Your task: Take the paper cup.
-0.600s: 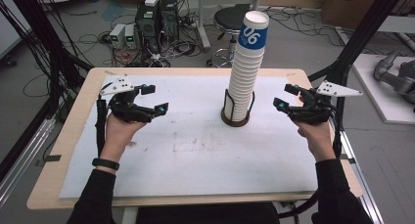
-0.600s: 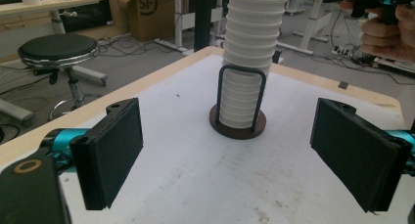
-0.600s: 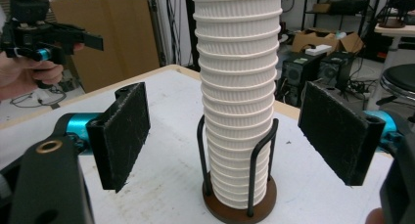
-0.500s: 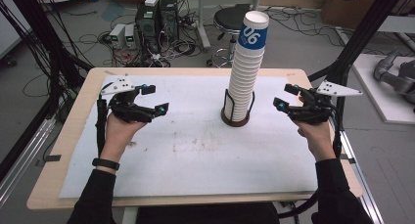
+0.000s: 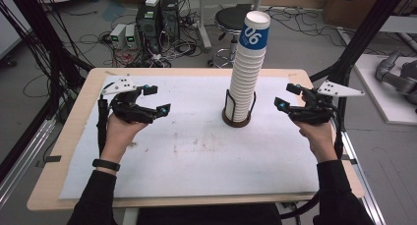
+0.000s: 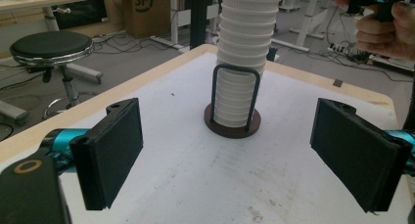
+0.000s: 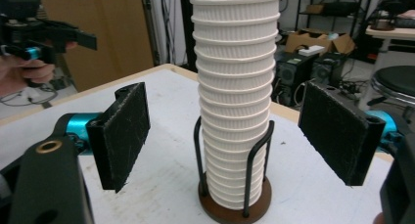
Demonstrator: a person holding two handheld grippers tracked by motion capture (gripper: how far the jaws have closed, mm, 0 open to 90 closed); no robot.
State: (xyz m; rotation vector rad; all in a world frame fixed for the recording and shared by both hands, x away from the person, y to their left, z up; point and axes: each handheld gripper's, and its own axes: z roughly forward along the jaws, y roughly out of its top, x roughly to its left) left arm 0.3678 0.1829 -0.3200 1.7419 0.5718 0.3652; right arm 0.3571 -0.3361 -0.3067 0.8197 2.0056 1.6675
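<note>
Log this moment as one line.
left gripper: open, empty | right gripper: open, empty | cup stack: upright in holder, untouched, between grippers | table

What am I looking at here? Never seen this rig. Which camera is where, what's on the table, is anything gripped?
There is no robot arm: a person holds a hand-held two-jaw gripper in each hand. The high view looks down on the table from the person's side, with the left gripper at left and the right gripper at right. The other two pictures come from cameras riding on the grippers, each looking along its own black jaws.

A white sheet covers the tabletop. On it stands a tall stack of white paper cups, the top one with a blue band marked 06, set in a dark wire holder on a round base.

Nothing is held: both grippers are open, apart from the stack, pointing toward it.
</note>
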